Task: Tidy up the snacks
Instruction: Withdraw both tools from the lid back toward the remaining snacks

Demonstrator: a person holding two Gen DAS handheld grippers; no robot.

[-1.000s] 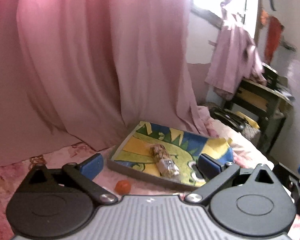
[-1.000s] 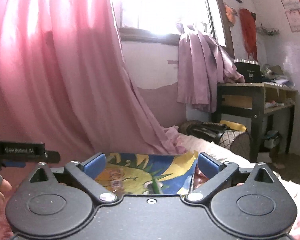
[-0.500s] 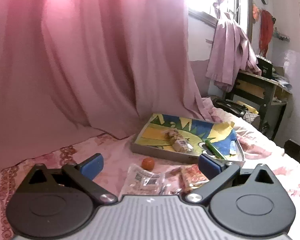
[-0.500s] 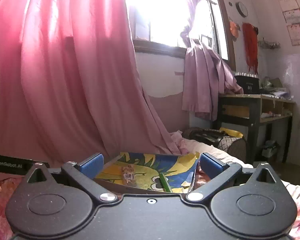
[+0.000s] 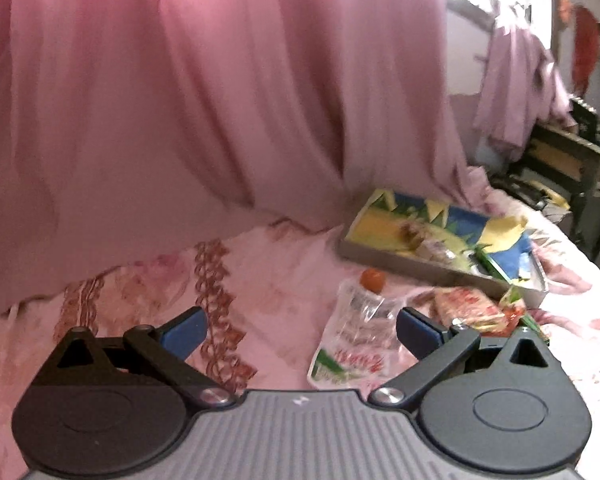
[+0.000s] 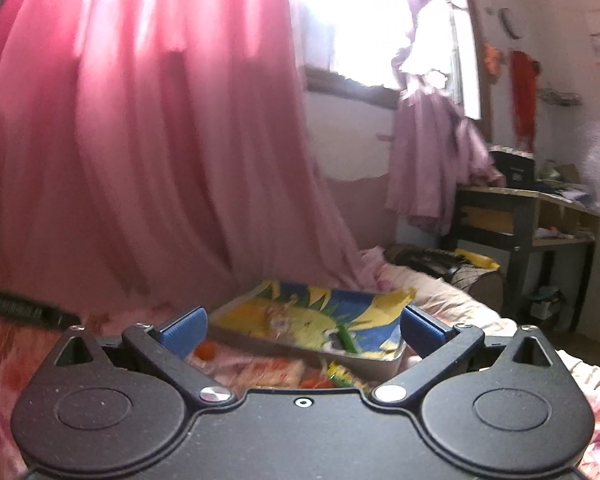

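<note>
A shallow tray (image 5: 416, 265) with a yellow, blue and green print lies on the pink bedspread, right of centre in the left wrist view. A small clear snack packet (image 5: 432, 249) and a green stick (image 5: 490, 268) lie in it. In front of the tray sit an orange ball (image 5: 373, 280), a clear packet with green and red print (image 5: 356, 340) and a red packet (image 5: 470, 310). My left gripper (image 5: 300, 330) is open and empty above the bedspread, left of the packets. My right gripper (image 6: 302, 330) is open and empty, facing the tray (image 6: 384, 362) from nearby.
A pink curtain (image 5: 220, 100) hangs close behind the bed. A dark desk (image 6: 524, 224) with clutter stands at the right by the wall, with bags (image 6: 440, 260) on the floor beside it. The left gripper's body (image 6: 24, 306) shows at the right wrist view's left edge.
Both grippers have drawn back from the tray and stayed open. The left view has swung left, so the tray and the packets now sit further right and further away.
</note>
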